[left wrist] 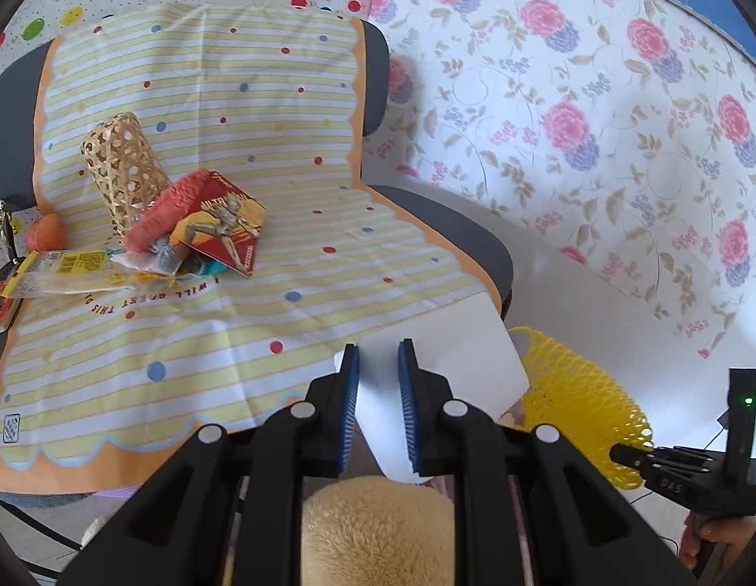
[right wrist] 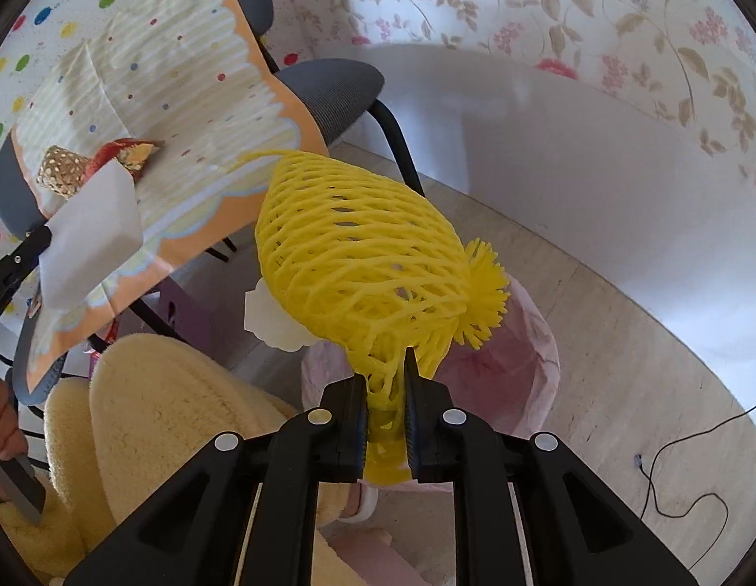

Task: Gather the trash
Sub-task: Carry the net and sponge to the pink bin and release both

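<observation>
place: someone's home, looks like
walls: floral wallpaper (left wrist: 598, 112) behind the chair (left wrist: 441, 224)
chair: striped dotty cloth (left wrist: 207, 146) draped over it

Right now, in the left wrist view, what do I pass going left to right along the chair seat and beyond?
Clear yellow-labelled packet → woven basket → red card → white paper held in the left gripper → yellow foam net → right gripper gripping the net.
</observation>
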Tool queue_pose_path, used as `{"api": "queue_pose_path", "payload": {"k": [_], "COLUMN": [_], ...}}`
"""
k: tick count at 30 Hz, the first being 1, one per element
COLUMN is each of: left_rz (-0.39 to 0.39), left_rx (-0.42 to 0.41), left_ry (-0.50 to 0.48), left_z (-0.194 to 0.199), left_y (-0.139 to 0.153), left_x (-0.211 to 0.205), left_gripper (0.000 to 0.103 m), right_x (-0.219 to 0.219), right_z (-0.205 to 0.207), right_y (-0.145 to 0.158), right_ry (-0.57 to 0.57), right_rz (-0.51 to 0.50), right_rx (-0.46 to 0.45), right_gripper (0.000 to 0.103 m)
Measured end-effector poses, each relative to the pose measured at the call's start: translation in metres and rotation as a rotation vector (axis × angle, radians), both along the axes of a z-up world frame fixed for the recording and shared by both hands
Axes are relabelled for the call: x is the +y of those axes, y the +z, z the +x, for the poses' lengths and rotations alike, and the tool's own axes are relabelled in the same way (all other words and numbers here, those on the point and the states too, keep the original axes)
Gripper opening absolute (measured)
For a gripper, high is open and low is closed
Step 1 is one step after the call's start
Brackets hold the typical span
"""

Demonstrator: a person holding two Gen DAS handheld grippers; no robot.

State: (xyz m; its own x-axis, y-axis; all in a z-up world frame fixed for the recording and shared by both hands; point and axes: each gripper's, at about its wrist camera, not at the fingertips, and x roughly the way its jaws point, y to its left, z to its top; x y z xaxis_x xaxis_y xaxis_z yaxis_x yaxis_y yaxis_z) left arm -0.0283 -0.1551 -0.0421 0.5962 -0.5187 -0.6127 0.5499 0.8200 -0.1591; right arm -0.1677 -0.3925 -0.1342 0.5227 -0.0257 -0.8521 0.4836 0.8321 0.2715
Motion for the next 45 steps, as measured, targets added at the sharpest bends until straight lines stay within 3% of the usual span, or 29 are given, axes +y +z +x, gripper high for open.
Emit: {"api": "queue_pose_path", "payload": {"k": [2, 3, 5, 8, 12, 18, 24, 30, 38, 41, 43, 45], "left_rz": [0.002, 0.003, 0.007, 0.015, 0.033, 0.07, 0.128, 0.208, 0.277, 0.284, 0.283, 0.277], "left_rx": [0.004, 0.004, 0.004, 0.009, 0.023, 0.028, 0.085, 0.132, 0.136, 0.138, 0.14, 0.14], "left_ry": [-0.007, -0.006, -0.007, -0.01, -0.045, -0.18, -0.315, -0.373, -0.386, -0.386, -0.391, -0.394], "left_z": [-0.003, -0.003, -0.005, -0.006, -0.011, -0.029, -0.041, -0.042, -0.045, -0.047, -0.048, -0.049], "left_y": [0.0, 0.0, 0.0, 0.0, -0.005, -0.017, -0.047, -0.076, -0.094, -0.097, -0.097, -0.096], "left_x": [-0.001, -0.001, -0.002, -0.005, -0.017, -0.059, -0.108, -0.139, -0.157, -0.161, -0.161, -0.16], "left_gripper": [0.015, 0.015, 0.015, 0.015, 0.016, 0.016, 0.017, 0.019, 0.021, 0.028, 0.039, 0.041], "right_x": [-0.002, -0.002, -0.003, -0.005, -0.01, -0.019, -0.028, -0.032, -0.032, -0.033, -0.034, -0.034], "right_z": [0.001, 0.002, 0.004, 0.004, -0.001, -0.013, -0.025, -0.026, -0.035, -0.038, -0.04, -0.041], "right_y": [-0.007, -0.01, -0.013, -0.012, 0.001, 0.043, 0.068, 0.054, 0.022, 0.017, 0.015, 0.013], "right_ry": [-0.007, -0.005, 0.0, 0.001, -0.006, -0.022, -0.045, -0.037, -0.037, -0.046, -0.052, -0.056], "right_rz": [0.01, 0.009, 0.013, 0.017, 0.0, -0.125, -0.187, -0.189, -0.156, -0.153, -0.146, -0.142], "right_rx": [0.02, 0.033, 0.039, 0.033, -0.039, -0.168, -0.211, -0.14, -0.039, -0.028, -0.021, -0.015], "right_gripper": [0.024, 0.034, 0.044, 0.044, 0.044, 0.043, 0.043, 0.043, 0.043, 0.043, 0.043, 0.043]}}
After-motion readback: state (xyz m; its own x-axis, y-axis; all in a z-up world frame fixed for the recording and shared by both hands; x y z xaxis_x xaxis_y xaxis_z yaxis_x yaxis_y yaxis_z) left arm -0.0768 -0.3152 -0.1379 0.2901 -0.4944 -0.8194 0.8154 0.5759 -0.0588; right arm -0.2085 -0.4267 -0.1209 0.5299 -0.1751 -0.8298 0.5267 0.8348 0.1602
